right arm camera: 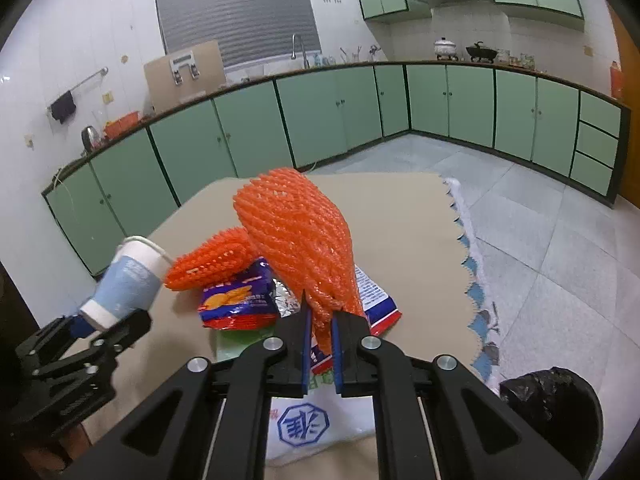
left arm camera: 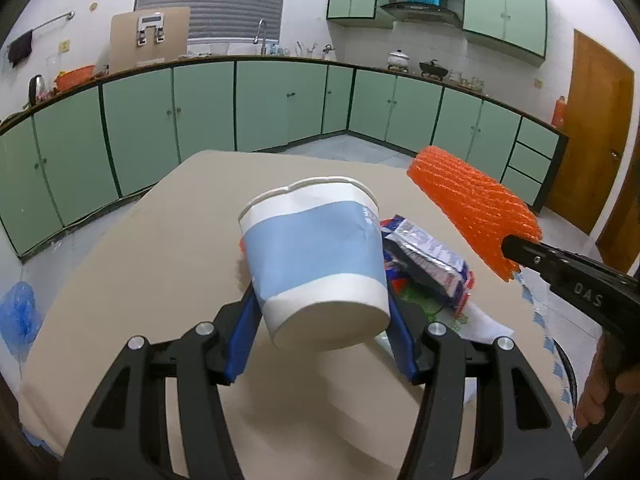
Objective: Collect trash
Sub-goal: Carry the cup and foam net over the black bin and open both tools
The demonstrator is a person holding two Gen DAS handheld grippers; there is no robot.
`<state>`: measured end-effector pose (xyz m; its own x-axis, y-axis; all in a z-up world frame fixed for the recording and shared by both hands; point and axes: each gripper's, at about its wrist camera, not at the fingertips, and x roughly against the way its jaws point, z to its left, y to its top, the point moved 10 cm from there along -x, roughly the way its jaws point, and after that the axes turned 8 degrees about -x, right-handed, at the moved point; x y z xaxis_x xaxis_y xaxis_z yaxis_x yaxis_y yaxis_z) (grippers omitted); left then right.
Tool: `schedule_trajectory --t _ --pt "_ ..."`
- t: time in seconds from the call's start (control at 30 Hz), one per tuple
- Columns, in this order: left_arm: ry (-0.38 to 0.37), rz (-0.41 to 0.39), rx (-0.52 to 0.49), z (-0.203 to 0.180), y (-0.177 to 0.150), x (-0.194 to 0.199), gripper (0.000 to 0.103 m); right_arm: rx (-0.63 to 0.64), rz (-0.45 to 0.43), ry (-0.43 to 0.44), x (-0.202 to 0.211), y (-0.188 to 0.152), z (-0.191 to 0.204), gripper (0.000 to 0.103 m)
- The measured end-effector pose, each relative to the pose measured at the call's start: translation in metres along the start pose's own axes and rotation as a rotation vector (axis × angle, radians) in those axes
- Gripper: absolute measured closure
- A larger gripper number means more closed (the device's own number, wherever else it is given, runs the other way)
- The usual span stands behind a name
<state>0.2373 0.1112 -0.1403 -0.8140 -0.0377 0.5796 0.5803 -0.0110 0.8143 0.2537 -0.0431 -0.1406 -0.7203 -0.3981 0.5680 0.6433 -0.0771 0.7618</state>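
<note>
My left gripper (left arm camera: 322, 312) is shut on a white and blue paper cup (left arm camera: 316, 256) and holds it tilted above the table; the cup also shows in the right wrist view (right arm camera: 128, 280). My right gripper (right arm camera: 321, 328) is shut on an orange foam fruit net (right arm camera: 298, 236) and holds it above the table; the net also shows in the left wrist view (left arm camera: 476, 216). A second orange net (right arm camera: 212, 264), a blue and red snack wrapper (right arm camera: 240, 300), a foil wrapper (left arm camera: 428, 256) and a white plastic bag (right arm camera: 308, 428) lie on the table.
The tan table top (left arm camera: 152, 248) has a scalloped blue and white cloth edge (right arm camera: 476, 296) on the right. A bin lined with a black bag (right arm camera: 556, 408) stands at the lower right. Green kitchen cabinets (left arm camera: 280, 104) line the far walls.
</note>
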Motion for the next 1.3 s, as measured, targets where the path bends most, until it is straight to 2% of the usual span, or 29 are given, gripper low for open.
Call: schedule_trajectory --t 0.2,0.53,1.0,1.3 --pt "-0.036 -0.019 -0.035 -0.031 0.005 0.007 0.048 -0.026 -0.028 -0.023 0.026 -0.002 -0.011 0.095" --pt "-0.133 -0.052 -0.104 -0.1 0.017 0.014 0.048 -0.081 -0.079 -0.099 0.078 -0.01 -0.057 0.095" --pt "-0.275 -0.057 -0.203 -0.206 0.002 0.02 0.048 -0.181 -0.126 -0.26 0.145 -0.032 -0.149 0.095" --pt "-0.395 -0.045 -0.277 -0.284 -0.015 0.016 0.047 -0.282 -0.124 -0.387 0.181 -0.065 -0.215 0.095"
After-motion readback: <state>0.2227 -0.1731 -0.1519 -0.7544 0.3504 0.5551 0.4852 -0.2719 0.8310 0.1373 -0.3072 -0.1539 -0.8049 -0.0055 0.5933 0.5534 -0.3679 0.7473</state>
